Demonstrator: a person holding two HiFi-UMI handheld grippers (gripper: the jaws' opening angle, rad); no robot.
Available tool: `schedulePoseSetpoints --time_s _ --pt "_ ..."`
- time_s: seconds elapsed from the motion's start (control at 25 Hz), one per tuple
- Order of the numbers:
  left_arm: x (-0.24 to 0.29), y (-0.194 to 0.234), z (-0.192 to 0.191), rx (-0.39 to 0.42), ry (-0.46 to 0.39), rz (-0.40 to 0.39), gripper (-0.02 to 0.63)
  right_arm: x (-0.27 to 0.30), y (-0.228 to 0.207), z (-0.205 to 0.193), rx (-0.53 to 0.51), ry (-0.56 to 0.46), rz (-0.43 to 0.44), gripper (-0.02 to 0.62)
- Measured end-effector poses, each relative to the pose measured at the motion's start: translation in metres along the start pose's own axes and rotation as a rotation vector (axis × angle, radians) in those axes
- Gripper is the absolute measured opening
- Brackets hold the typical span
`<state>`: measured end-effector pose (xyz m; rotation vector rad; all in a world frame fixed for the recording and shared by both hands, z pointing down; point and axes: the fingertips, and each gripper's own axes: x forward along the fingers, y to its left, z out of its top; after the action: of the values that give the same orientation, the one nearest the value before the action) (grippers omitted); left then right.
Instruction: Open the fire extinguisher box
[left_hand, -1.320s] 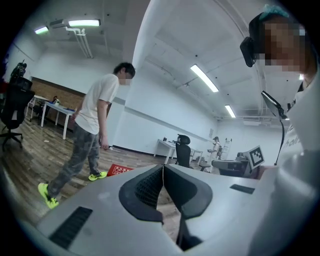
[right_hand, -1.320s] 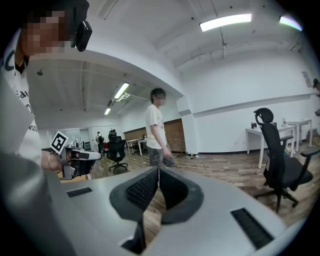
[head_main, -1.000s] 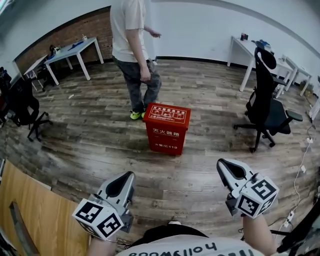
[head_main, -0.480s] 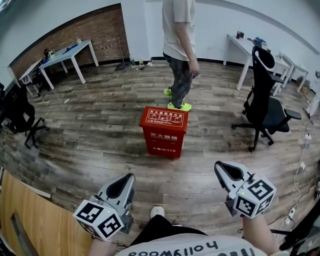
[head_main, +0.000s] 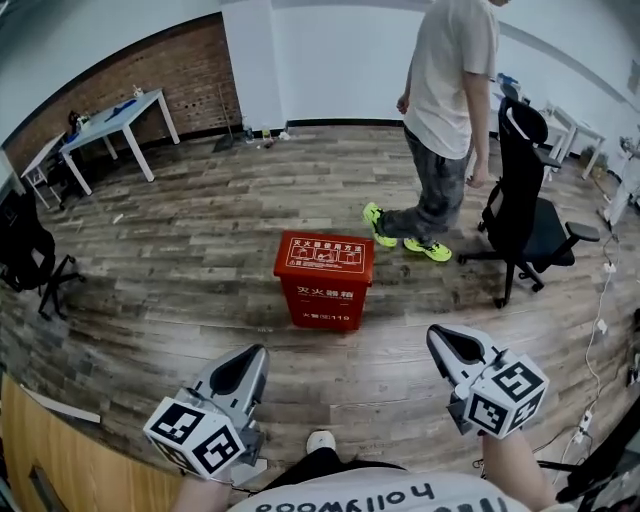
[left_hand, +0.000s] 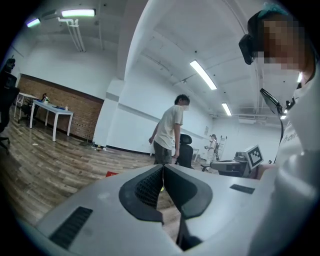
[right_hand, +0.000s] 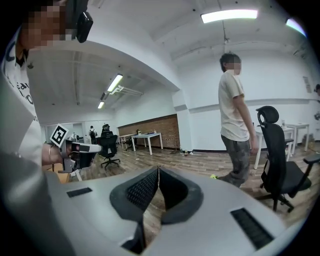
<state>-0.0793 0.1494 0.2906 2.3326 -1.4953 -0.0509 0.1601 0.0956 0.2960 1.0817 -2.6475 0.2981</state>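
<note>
Wood-plank floor (head_main: 180, 260), brick wall (head_main: 120, 75), white desk (head_main: 110, 115), black chair (head_main: 525, 215).

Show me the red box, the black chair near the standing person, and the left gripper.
red box (head_main: 324, 253): head view, middle of its lid.
black chair (head_main: 512, 205): head view, on its backrest.
left gripper (head_main: 257, 354): head view, tips of its shut jaws.

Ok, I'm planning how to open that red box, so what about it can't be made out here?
Fire extinguisher box: any latch or handle, head view, too small; its far side faces away.
Lid print: head view, too small to read.
Left gripper view: left gripper body hides all but a red corner.
Right gripper view: the box does not show past the right gripper.
</note>
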Motion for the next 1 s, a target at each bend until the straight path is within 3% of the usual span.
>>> schedulePoseSetpoints --time_s 0.56,1.0 --pt "0.04 0.072 0.02 0.002 0.023 -0.063 0.01 0.07 0.0 0.029 0.032 -0.079 -0.026 0.011" --pt "0.077 0.1 0.025 -0.023 0.042 -0.043 0.01 0.111 -0.026 0.021 -0.081 0.014 -0.052 0.011"
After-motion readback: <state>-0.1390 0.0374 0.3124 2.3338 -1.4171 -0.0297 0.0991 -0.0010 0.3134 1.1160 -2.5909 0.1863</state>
